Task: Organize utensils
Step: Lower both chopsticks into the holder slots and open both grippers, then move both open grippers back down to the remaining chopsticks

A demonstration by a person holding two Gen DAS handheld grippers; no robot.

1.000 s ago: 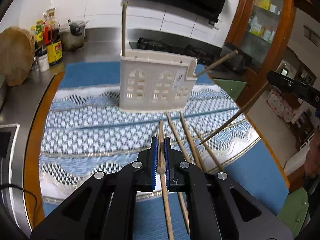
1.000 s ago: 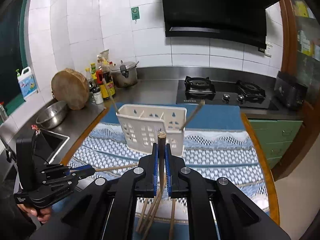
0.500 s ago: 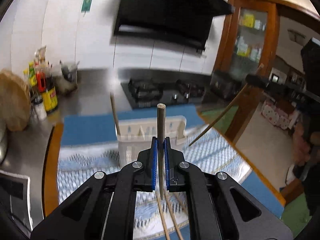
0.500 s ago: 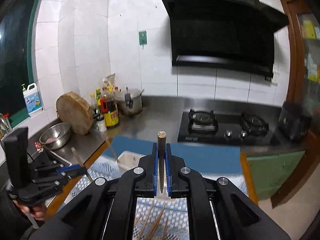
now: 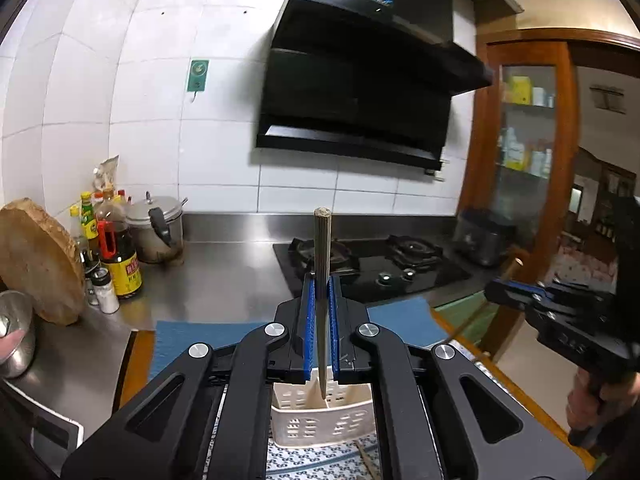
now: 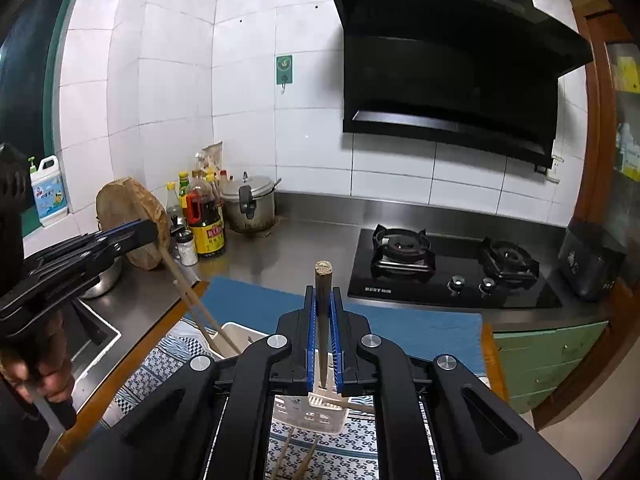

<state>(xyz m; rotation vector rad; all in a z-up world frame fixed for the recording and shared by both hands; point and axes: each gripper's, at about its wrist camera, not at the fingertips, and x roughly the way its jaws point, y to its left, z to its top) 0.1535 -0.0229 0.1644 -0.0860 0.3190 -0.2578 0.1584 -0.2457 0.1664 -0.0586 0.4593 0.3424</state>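
Note:
My left gripper (image 5: 321, 284) is shut on a wooden chopstick (image 5: 321, 264), held upright with its thin tip just above the white slotted utensil holder (image 5: 320, 420). My right gripper (image 6: 322, 296) is shut on another chopstick (image 6: 322, 312), upright over the same holder (image 6: 308, 412). The left gripper also shows at the left of the right wrist view (image 6: 132, 236), its chopstick slanting down into the holder. The right gripper shows at the right of the left wrist view (image 5: 500, 290). Loose chopsticks (image 6: 296, 456) lie on the patterned cloth in front of the holder.
The holder stands on a blue and white cloth (image 6: 168, 360) over a wooden table. Behind are a steel counter, a gas hob (image 6: 452, 268), bottles (image 6: 204, 216), a pressure cooker (image 6: 250, 204), a round chopping block (image 6: 132, 220) and a sink (image 6: 92, 332) at the left.
Both grippers lifted their chopsticks off the cloth and tipped them upright. Both now hold them above the holder, which has dropped low in both views.

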